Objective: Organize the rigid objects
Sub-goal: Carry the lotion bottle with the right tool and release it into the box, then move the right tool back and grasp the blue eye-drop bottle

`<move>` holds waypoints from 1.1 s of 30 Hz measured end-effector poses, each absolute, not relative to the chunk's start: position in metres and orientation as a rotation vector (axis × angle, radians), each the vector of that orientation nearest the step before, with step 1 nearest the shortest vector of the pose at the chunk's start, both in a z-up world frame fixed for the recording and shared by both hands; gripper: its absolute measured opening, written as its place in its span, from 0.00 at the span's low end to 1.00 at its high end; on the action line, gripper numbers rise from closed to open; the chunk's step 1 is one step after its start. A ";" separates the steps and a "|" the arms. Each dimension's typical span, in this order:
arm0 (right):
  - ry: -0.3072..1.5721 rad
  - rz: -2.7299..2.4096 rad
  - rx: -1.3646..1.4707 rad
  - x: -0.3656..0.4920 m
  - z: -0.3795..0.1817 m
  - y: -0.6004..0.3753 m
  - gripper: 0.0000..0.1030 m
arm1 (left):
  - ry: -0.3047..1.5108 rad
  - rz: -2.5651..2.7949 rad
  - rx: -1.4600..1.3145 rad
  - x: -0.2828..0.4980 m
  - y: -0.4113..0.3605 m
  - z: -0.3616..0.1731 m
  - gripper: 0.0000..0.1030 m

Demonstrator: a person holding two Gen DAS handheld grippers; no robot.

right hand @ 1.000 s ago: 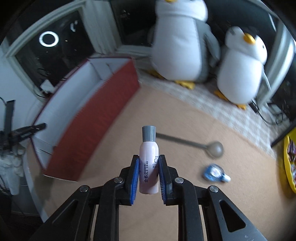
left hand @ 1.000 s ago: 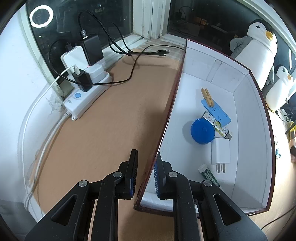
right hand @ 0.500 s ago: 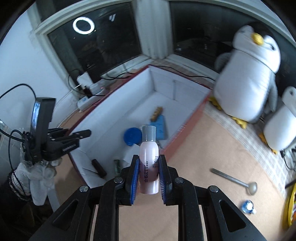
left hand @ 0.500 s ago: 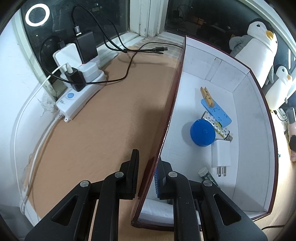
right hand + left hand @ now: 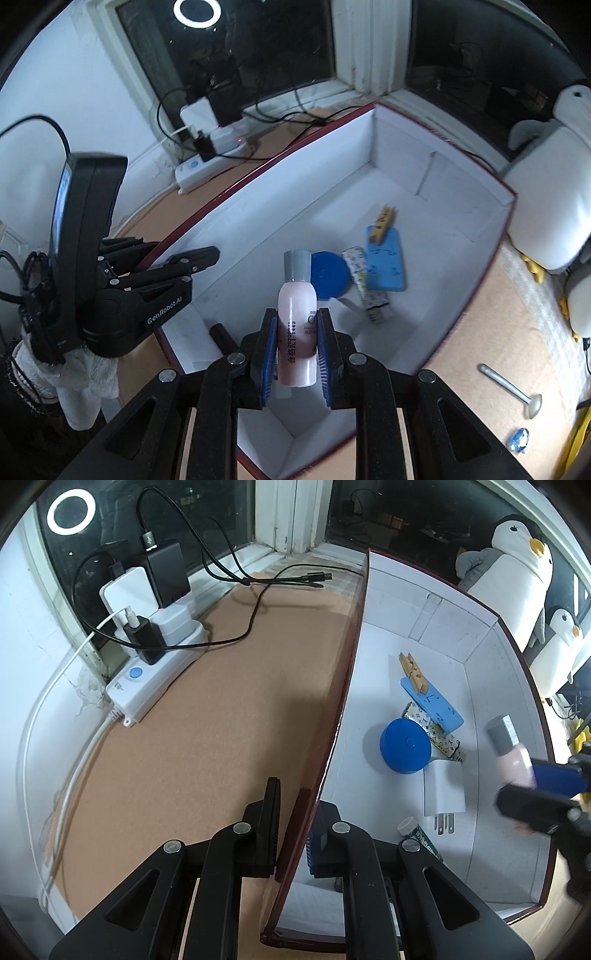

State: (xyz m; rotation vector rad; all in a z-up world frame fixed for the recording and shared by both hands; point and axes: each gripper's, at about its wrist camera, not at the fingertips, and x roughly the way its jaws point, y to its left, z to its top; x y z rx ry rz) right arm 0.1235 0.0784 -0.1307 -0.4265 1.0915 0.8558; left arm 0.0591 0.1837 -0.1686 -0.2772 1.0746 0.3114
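My right gripper [image 5: 295,332] is shut on a pink bottle with a grey cap [image 5: 297,314] and holds it over the near end of a white-lined box [image 5: 406,177]; the bottle also shows in the left wrist view [image 5: 511,753]. My left gripper [image 5: 293,823] is shut on the box's left wall [image 5: 343,686], one finger on each side. Inside the box lie a blue round lid [image 5: 405,745], a blue flat piece [image 5: 432,701], a wooden clothespin [image 5: 413,672], a white plug adapter [image 5: 443,786] and a patterned stick [image 5: 364,280].
A power strip with chargers and cables [image 5: 155,657] sits left of the box on the brown table. Two penguin toys [image 5: 517,572] stand beyond the box. A metal spoon [image 5: 511,389] and a small blue object [image 5: 519,439] lie on the table to the right.
My right gripper has carried the pink bottle from the open table to above the box interior. It now appears in the left wrist view. The left gripper stays on the box wall.
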 end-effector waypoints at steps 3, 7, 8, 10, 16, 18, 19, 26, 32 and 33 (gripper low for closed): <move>1.108 0.859 -0.451 0.123 -0.139 0.087 0.18 | 1.074 0.311 -0.279 0.059 0.184 -0.169 0.10; 1.122 0.861 -0.466 0.124 -0.146 0.097 0.18 | 1.072 0.310 -0.281 0.059 0.185 -0.169 0.10; 1.125 0.862 -0.469 0.125 -0.148 0.099 0.18 | 1.072 0.310 -0.282 0.059 0.185 -0.169 0.10; 1.127 0.865 -0.475 0.124 -0.149 0.101 0.18 | 1.073 0.310 -0.281 0.059 0.185 -0.169 0.10; 1.113 0.867 -0.468 0.122 -0.149 0.104 0.33 | 1.073 0.311 -0.284 0.059 0.185 -0.169 0.10; 1.102 0.870 -0.458 0.122 -0.145 0.101 0.36 | 1.074 0.312 -0.283 0.059 0.185 -0.168 0.10; 1.098 0.870 -0.450 0.122 -0.143 0.099 0.36 | 1.074 0.312 -0.284 0.059 0.185 -0.168 0.10; 1.071 0.873 -0.373 0.124 -0.126 0.080 0.36 | 1.078 0.318 -0.271 0.060 0.183 -0.168 0.10; 1.049 0.863 -0.307 0.127 -0.113 0.058 0.36 | 1.082 0.324 -0.261 0.061 0.181 -0.167 0.10; 1.045 0.862 -0.298 0.127 -0.111 0.054 0.36 | 1.082 0.324 -0.260 0.061 0.181 -0.167 0.10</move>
